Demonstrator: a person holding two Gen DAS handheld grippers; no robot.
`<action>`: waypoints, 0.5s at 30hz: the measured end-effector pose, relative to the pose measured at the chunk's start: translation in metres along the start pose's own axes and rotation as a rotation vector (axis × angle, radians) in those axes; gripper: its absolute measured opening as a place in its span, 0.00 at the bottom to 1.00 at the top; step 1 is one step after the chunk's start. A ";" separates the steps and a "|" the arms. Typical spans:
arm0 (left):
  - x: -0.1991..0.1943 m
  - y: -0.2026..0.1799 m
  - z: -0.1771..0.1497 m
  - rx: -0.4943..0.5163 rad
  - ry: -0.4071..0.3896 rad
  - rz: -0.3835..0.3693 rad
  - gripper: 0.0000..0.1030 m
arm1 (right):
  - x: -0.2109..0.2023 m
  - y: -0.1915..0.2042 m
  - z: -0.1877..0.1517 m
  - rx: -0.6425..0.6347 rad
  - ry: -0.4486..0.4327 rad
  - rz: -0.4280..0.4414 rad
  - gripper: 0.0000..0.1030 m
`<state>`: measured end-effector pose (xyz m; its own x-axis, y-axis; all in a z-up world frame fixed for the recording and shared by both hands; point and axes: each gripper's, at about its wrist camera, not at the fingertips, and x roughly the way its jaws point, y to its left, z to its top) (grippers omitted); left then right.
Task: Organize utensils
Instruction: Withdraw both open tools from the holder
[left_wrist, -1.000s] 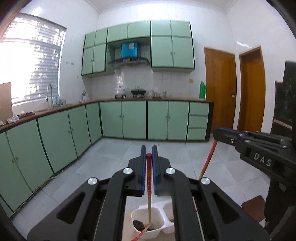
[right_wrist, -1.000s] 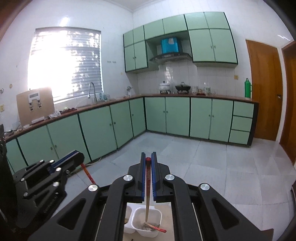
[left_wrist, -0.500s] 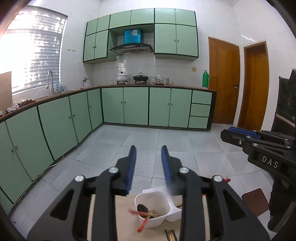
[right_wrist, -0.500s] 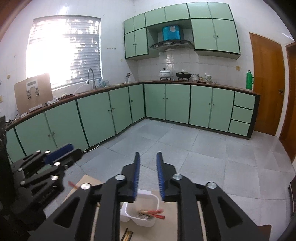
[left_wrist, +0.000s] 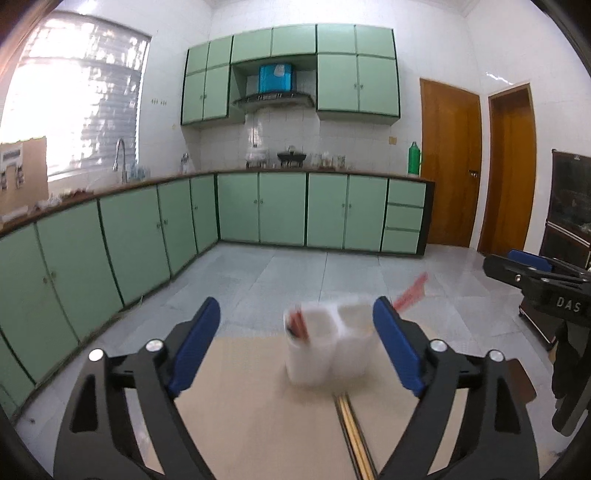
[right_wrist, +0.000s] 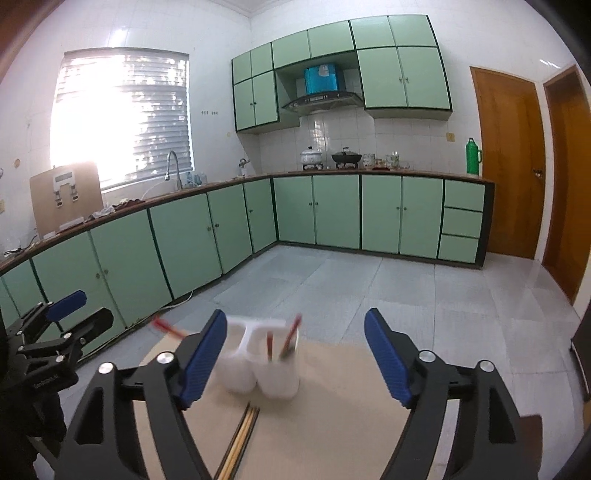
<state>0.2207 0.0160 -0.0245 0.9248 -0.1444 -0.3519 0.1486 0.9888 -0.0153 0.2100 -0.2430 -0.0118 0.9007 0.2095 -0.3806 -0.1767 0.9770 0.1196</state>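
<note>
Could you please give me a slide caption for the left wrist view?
Open left gripper facing white two-cup holder with red chopsticks.

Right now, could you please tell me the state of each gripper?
Left gripper: open, fingers have just been spreading, nothing held between them.
Right gripper: open, fingers have just been spreading, nothing held between them.

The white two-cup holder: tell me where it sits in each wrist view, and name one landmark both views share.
Left wrist view: the white two-cup holder stands low, right of centre, on the beige table, nearer the right blue pad.
Right wrist view: the holder stands low, left of centre, beside the left blue pad.
Shared landmark: the green flask on the counter by the wooden door.
</note>
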 end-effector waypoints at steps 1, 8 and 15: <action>-0.005 0.002 -0.014 -0.010 0.022 0.000 0.82 | -0.004 0.000 -0.009 0.007 0.006 -0.002 0.78; -0.017 0.010 -0.098 -0.039 0.156 0.012 0.83 | -0.016 0.015 -0.081 0.030 0.087 -0.007 0.89; -0.019 0.017 -0.161 -0.020 0.277 0.042 0.83 | -0.011 0.031 -0.137 0.051 0.200 0.003 0.90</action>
<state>0.1496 0.0415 -0.1688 0.7983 -0.0904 -0.5954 0.1027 0.9946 -0.0133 0.1403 -0.2097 -0.1297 0.8023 0.2210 -0.5545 -0.1541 0.9741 0.1653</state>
